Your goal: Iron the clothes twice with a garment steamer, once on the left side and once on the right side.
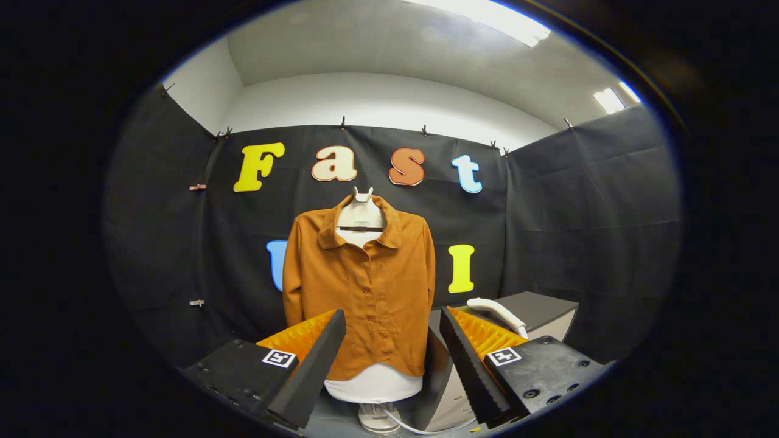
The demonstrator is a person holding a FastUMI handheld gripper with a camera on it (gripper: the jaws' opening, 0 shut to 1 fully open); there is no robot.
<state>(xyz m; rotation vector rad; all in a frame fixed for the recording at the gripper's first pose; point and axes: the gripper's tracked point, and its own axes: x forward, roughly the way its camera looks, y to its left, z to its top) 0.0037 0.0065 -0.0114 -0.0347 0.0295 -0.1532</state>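
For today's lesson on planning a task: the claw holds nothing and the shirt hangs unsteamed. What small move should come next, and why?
Probably swing the open claw right toward the white steamer handle lying on the grey cabinet, just beyond the right finger. The fingers stand apart and grip nothing, and the orange shirt on the mannequin ahead cannot be steamed until the tool is in hand.

No readable words, brands or numbers stand on anything here. The only signs are two small square black-and-white coded marker tags, one on the body behind each finger of the claw at the lower middle of the frame, and their patterns spell nothing. The claw's fingers stand wide apart, holding nothing.
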